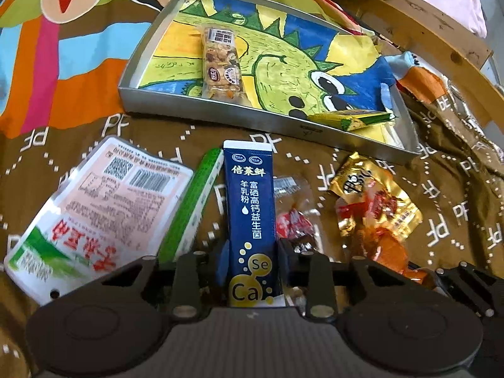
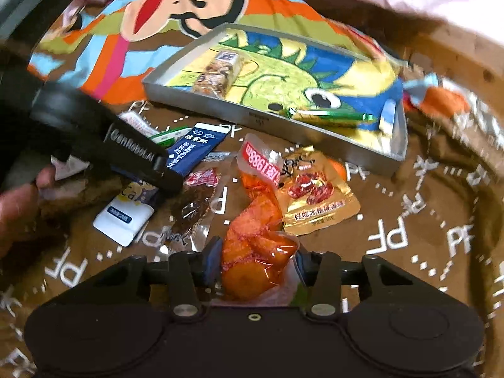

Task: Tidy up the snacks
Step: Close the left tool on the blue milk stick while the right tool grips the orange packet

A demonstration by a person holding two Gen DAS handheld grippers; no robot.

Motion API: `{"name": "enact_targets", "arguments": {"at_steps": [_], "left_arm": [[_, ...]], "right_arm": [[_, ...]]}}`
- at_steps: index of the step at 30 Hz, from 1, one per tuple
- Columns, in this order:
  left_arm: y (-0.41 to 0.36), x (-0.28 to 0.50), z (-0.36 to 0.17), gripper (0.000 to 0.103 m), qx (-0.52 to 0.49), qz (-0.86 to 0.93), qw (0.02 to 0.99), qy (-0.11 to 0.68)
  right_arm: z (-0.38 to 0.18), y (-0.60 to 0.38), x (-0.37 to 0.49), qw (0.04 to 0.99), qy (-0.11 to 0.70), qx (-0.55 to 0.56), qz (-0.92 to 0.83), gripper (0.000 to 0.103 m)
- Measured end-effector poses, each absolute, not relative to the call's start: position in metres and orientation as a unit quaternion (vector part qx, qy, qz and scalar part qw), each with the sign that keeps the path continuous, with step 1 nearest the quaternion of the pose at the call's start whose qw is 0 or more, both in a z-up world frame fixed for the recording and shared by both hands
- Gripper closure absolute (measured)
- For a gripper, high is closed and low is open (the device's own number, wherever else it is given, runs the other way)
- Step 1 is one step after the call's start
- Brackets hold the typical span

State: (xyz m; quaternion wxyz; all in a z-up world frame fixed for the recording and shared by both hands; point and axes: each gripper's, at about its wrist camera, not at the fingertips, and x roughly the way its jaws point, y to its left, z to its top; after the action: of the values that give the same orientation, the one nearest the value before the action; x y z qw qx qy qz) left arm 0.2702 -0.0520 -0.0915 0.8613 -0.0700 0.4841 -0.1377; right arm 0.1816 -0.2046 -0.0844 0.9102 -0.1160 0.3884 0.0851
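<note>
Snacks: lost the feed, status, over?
Left gripper shut on blue sachet. Right gripper shut on orange packet. Tray path unobstructed.

Count: 1 tray (image 1: 220,111) with 2 snacks in it, 1 nut bar (image 1: 219,60) and 1 green packet (image 1: 352,119). Loose on the bedspread: 1 blue sachet (image 1: 250,214), 1 white pouch (image 1: 94,214), 1 green stick (image 1: 192,208), 1 clear meat pack (image 2: 195,204), 1 gold pack (image 2: 315,195), 1 orange pack (image 2: 255,239).

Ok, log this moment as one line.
left tool: shut on blue sachet | right tool: shut on orange packet | tray: two snacks inside
</note>
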Motion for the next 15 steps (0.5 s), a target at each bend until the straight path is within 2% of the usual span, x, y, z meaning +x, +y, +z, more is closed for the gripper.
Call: {"name": "enact_targets", "arguments": {"at_steps": [8, 15], "left_arm": [[-0.045, 0.239, -0.074, 0.069, -0.092, -0.147, 0.861, 0.478], [-0.032, 0.228, -0.059, 0.069, -0.145, -0.146, 0.86, 0.467]], "right_arm": [[-0.086, -0.17, 0.149, 0.901, 0.326, -0.274, 0.084, 0.058], [-0.078, -0.17, 0.135, 0.902, 0.279, -0.325, 0.062, 0.059]]}}
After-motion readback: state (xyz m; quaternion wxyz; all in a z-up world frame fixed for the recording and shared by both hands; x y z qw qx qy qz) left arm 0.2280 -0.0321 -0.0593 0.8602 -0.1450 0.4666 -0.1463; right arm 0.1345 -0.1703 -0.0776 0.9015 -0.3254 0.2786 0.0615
